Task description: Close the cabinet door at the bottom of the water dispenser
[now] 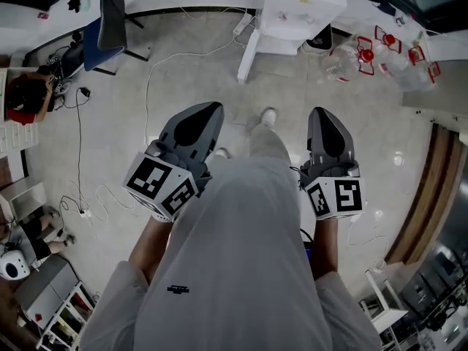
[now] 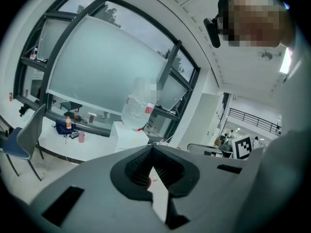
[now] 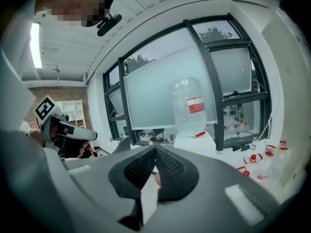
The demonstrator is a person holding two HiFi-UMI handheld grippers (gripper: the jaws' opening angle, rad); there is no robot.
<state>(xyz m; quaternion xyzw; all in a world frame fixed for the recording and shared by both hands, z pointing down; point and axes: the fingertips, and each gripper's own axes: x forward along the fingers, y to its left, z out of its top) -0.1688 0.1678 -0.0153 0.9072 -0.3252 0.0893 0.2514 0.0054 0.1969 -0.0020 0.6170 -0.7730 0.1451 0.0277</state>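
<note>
The white water dispenser [image 1: 300, 6] stands at the far end of the floor, with a big clear bottle [image 3: 188, 106] upside down on top. A white panel [image 1: 248, 53], apparently its bottom cabinet door, sticks out from its lower left. Both grippers are held out in front of the person's body, well short of the dispenser. My left gripper [image 1: 212, 108] is shut with nothing between its jaws, and it points at the dispenser [image 2: 129, 135]. My right gripper [image 1: 319, 112] is also shut and empty, aimed at the dispenser [image 3: 194, 142].
Several empty water bottles [image 1: 365, 53] lie on the floor right of the dispenser. A chair [image 1: 110, 20] stands at the back left, and cables [image 1: 150, 86] trail across the tiles. A seated person [image 1: 25, 97] is at the left edge. A wooden strip [image 1: 420, 196] borders the right.
</note>
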